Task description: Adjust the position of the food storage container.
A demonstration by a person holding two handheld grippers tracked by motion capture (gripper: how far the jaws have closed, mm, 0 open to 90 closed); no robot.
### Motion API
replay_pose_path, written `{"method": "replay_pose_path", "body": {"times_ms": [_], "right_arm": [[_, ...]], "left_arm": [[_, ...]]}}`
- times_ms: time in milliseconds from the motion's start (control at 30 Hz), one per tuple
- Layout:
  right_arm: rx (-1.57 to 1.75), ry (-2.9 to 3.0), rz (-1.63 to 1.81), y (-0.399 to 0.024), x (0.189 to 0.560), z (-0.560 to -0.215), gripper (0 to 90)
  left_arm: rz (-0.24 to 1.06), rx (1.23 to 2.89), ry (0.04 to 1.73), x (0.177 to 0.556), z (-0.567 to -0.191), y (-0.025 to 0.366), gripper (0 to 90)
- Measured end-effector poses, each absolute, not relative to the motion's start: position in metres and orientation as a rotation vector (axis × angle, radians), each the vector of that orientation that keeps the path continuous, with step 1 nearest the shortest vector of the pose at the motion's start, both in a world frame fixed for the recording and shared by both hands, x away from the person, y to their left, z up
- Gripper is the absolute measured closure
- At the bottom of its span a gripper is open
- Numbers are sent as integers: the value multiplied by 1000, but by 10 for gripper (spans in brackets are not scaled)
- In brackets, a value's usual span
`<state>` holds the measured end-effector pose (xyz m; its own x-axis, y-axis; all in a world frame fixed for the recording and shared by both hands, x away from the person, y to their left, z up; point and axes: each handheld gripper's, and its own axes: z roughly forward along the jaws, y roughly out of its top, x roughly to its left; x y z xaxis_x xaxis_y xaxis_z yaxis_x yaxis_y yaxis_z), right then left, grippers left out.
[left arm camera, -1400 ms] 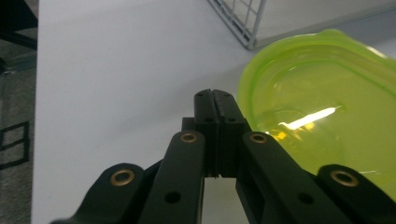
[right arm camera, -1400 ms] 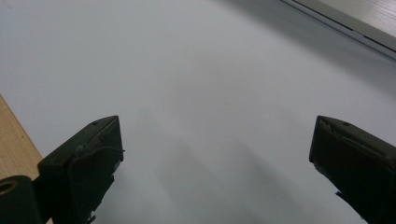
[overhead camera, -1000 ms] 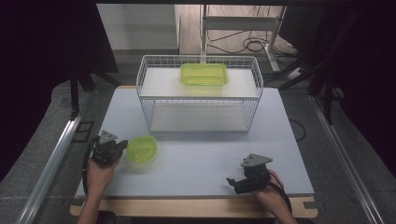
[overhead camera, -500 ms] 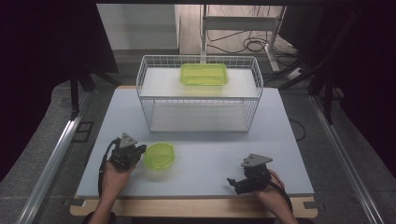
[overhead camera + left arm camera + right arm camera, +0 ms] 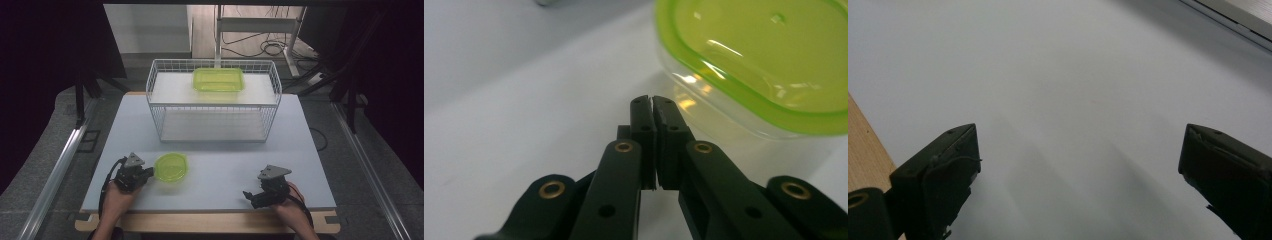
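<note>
While both grippers rest low, two green containers show.
Left gripper (image 5: 149, 173) jaws pressed together beside the round container (image 5: 171, 167); right gripper (image 5: 248, 195) spread; rectangular container (image 5: 218, 79) atop the wire basket (image 5: 160, 112).

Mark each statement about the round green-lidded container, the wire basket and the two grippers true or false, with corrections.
1. The left gripper has its jaws shut with nothing between them. True.
2. The round container sits inside the wire basket. False: it rests on the table in front of the basket, beside the left gripper.
3. A rectangular green container lies on the basket's upper shelf. True.
4. The right gripper is clamped on a lid. False: its jaws stand open over bare table.
</note>
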<state>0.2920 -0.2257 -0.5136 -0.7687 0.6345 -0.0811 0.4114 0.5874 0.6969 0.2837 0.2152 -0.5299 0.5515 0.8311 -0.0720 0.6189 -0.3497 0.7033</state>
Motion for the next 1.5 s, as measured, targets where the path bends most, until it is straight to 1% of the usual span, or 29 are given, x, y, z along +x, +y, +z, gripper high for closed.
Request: {"method": "replay_pose_path", "body": {"times_ms": [200,533,767,1333,1500], "right_arm": [[856,2501,976,-226,293,-514,35],[847,2517,966,-223,293,-517,37],[850,2520,961,-223,293,-518,38],[855,2535,952,-222,293,-518,44],[850,2539,952,-221,292,-519,44]], "left_arm": [[375,2109,1132,289,-532,203,883],[372,2152,1061,299,-531,172,878],[348,2158,1014,302,-530,152,877],[254,2203,861,294,-530,92,867],[265,2220,853,293,-531,88,853]]}}
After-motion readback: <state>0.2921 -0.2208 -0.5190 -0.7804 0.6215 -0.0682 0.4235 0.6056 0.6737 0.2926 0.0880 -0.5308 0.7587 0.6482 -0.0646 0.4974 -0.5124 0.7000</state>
